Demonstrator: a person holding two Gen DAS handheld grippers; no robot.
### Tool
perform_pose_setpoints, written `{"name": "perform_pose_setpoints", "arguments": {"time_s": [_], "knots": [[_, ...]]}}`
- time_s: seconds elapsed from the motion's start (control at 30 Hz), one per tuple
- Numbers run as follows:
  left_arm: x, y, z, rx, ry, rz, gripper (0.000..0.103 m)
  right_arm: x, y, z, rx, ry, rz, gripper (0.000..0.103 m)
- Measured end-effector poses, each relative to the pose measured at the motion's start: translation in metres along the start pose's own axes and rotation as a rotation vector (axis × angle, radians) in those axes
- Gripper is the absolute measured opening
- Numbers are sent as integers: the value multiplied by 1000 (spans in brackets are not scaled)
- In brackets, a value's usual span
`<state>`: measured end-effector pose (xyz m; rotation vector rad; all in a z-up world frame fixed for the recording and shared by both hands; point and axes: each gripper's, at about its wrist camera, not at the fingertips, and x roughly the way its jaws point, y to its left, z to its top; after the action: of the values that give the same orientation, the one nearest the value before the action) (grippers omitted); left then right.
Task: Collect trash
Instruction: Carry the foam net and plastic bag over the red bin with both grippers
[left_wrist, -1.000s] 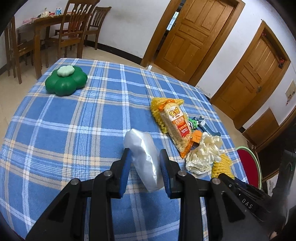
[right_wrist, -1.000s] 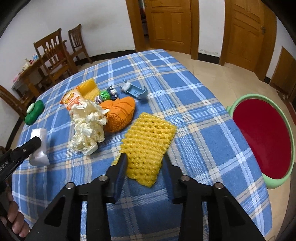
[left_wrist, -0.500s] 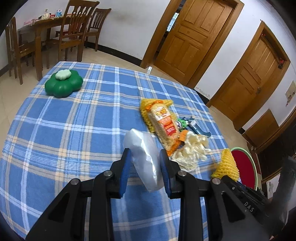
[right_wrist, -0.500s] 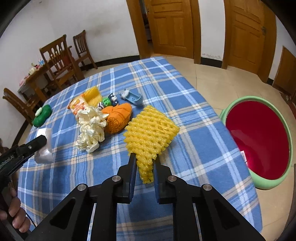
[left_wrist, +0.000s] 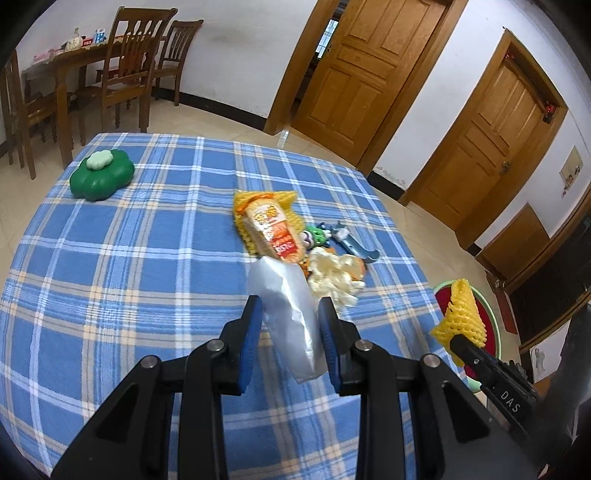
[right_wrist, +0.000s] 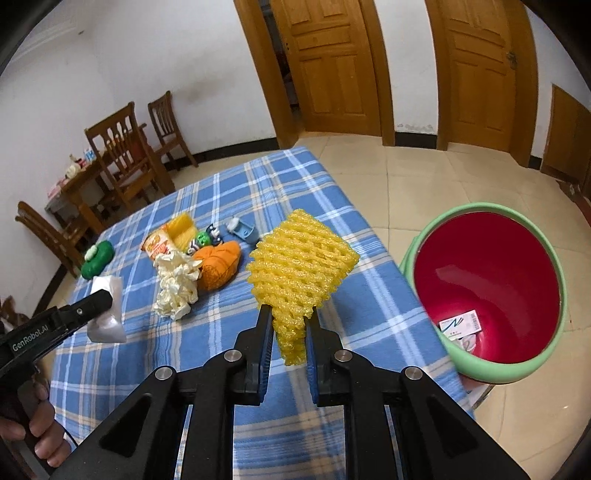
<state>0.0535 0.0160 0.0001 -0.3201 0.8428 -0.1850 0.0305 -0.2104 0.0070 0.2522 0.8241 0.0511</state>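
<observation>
Clearly lifted off the worktop (right_wrist: 280, 184), the yellow foam fruit net (right_wrist: 301, 266) hangs pinched at its lower end in the right gripper (right_wrist: 289, 325), whose jaws are squeezed nearly together on it. Its wide meshed part fans out above the fingertips, near the green bin with the red inside (right_wrist: 491, 288), which stands on the floor just past the worktop's edge; a printed scrap of paper (right_wrist: 460, 325) lies at the bin's bottom.

The left gripper (left_wrist: 290, 321) is narrowed onto a white plastic bag (left_wrist: 290, 310), its blue pads (left_wrist: 252, 332) pressing the bag from both sides, and the bag stands up between them above the blue plaid cloth.

Beyond the bag, on the worktop, lies a heap of litter: a crumpled cream tissue (left_wrist: 334, 277), an orange snack packet (left_wrist: 273, 232) resting on a second yellow net (left_wrist: 266, 199), an orange net (right_wrist: 218, 266) touching the tissue, a small green toy figure (left_wrist: 317, 236) and a blue-grey toy (left_wrist: 351, 243) just beside it. A green clover-shaped box (left_wrist: 101, 177) sits well apart from the heap, toward the wooden chairs (left_wrist: 136, 62).
</observation>
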Motion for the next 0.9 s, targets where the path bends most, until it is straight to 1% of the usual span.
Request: {"name": "perform_pose_setpoints", "arguments": {"time_s": [0.33,0.57,0.9], "knots": [[-4,-27,-1,30,5,-37,32,-25,-24,1,29,-60,2,16],[-7,-48,5,61,-4,-61,32,-37,-45,2,64,-95,-18,16],[2,-85,10,113,7,-97,32,-46,-79,3,119,-132,-51,16]]}}
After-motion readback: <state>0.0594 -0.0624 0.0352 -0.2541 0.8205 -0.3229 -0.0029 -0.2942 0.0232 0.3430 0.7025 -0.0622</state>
